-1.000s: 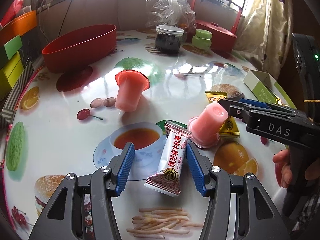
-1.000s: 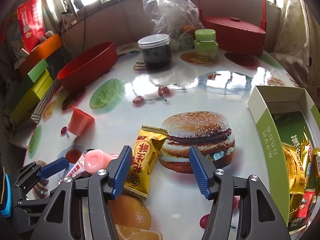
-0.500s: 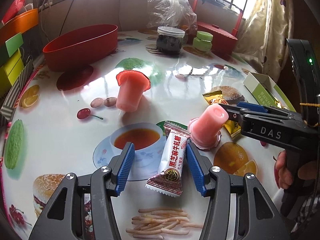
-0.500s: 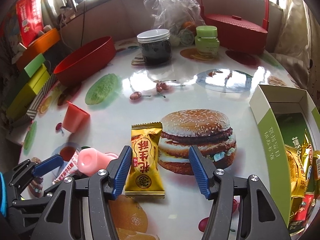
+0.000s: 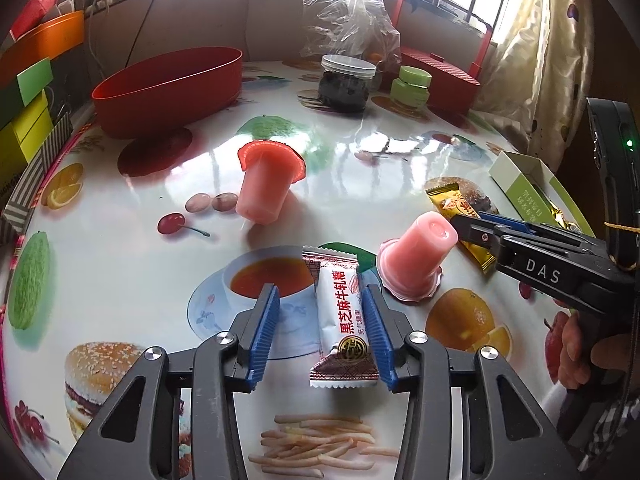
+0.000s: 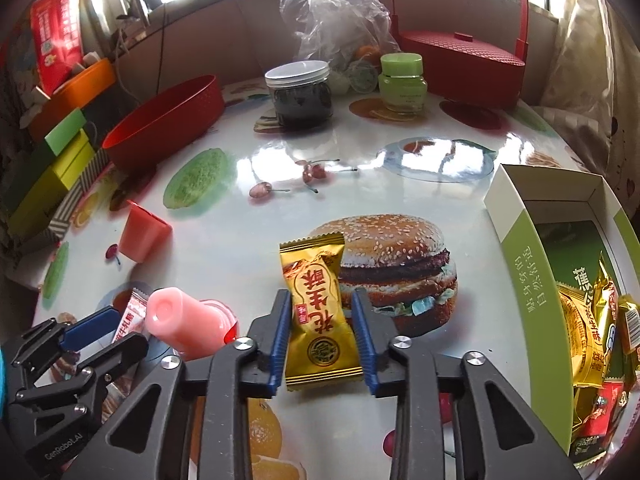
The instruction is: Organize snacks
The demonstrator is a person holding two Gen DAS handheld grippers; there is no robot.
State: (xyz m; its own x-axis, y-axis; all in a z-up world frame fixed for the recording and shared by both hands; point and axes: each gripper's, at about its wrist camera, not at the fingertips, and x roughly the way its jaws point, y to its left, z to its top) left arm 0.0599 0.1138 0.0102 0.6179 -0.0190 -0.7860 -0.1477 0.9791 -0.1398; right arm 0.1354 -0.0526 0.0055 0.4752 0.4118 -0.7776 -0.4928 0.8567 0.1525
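A white and red candy packet (image 5: 342, 320) lies on the printed table between the fingers of my left gripper (image 5: 320, 300). Its jaws are closing: the right pad touches the packet and the left pad stands a gap away. A gold snack packet (image 6: 318, 308) lies between the fingers of my right gripper (image 6: 321, 296), whose jaws are closing with both pads against the packet's sides. One pink jelly cup (image 5: 416, 260) rests upside down between the two grippers, and another (image 5: 266, 184) leans further back.
An open green box (image 6: 524, 248) with several wrapped snacks sits at the right. A red oval bowl (image 5: 168, 88) stands at the back left. A dark jar (image 6: 300, 96), a green jar (image 6: 402, 80), a plastic bag and a red basket (image 6: 460, 60) line the far edge.
Both pairs of jaws have narrowed around their packets, the right pair much more. The gold packet now lies straight between the right fingers. Neither hand has shifted.
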